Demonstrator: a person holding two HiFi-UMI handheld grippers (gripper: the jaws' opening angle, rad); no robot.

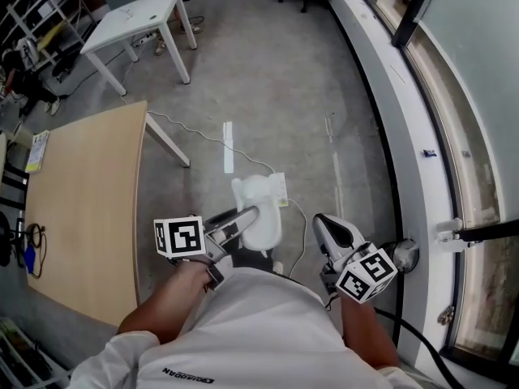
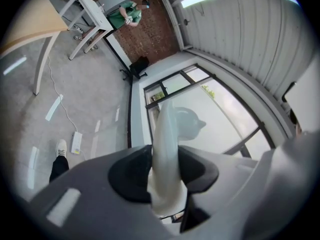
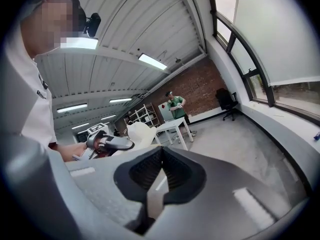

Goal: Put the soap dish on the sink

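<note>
Jaws of the left gripper [image 2: 165, 171] stand partly closed with both dark pads pressed on a white soap dish [image 2: 167, 149], which rises edge-on from between them and reaches past the tips. From the head view the same dish [image 1: 259, 209] sticks out ahead of the left gripper [image 1: 247, 217], held in the air above the grey concrete floor [image 1: 268, 79]. Its far edge seems to carry two ear-like bumps, though the lens warps the outline. Left of these jaws lies a wooden table [image 1: 81, 209], and farther ahead on that side stands a white table [image 1: 134, 19]. Below the dish a white power strip [image 2: 76, 142] lies on the floor with its cable trailing off toward the wooden table. To the right of the dish, well apart from it, the right gripper [image 1: 320, 221] has its jaws fully together with nothing between them, the ribbed pads meeting in a single line [image 3: 161, 171]. Right of those jaws a pale window ledge [image 1: 397, 136] runs along under tall panes. Far ahead of them stand a person in green [image 3: 175, 105] and a black office chair [image 3: 226, 100].
</note>
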